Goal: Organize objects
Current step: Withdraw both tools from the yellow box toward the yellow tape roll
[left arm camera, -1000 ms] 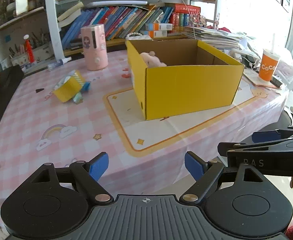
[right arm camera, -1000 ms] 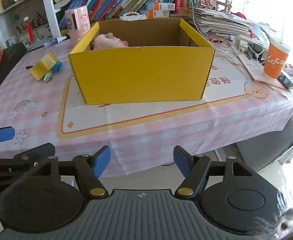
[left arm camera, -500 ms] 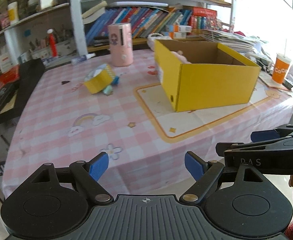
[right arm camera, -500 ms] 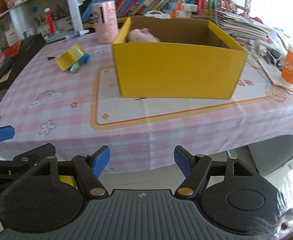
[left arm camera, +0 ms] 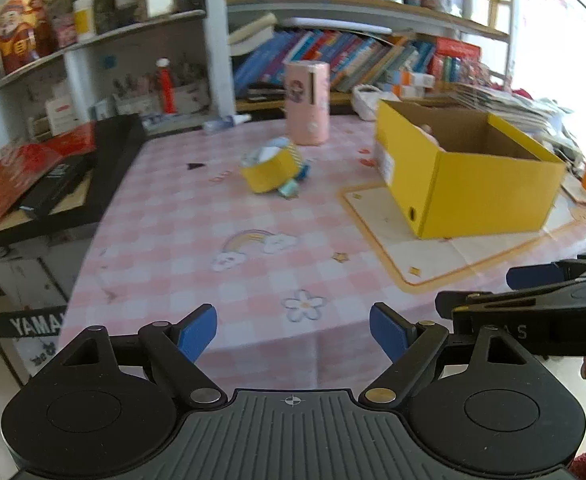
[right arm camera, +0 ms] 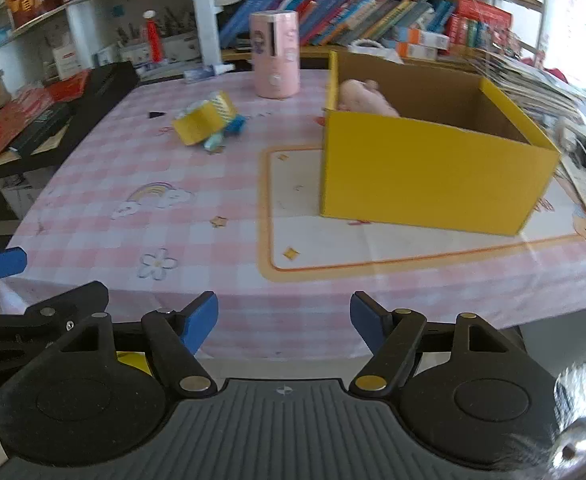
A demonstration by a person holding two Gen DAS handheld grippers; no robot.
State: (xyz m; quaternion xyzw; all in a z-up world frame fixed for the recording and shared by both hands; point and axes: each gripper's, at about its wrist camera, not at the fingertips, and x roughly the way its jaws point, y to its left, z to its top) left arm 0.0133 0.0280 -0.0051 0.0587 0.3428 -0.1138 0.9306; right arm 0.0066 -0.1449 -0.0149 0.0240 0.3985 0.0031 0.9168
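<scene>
— Yellow cardboard: the open box (right arm camera: 433, 176) sits on the right part of the tabletop (right arm camera: 197, 236), on the cream mat with the orange border (right arm camera: 373, 248). A pink soft thing (right arm camera: 363, 96) lies inside, against its left wall.

— And loose items?

— A yellow tape roll (left arm camera: 271, 170) lies on its side left of the box, well apart from it, with small blue and teal bits touching it. A pink cylinder (left arm camera: 307, 108) stands upright behind it.

— The tools?

— Left tool (left arm camera: 293, 334) and right tool (right arm camera: 284, 320) both hang off the tabletop's near edge, blue fingers spread wide, nothing between them.
</scene>
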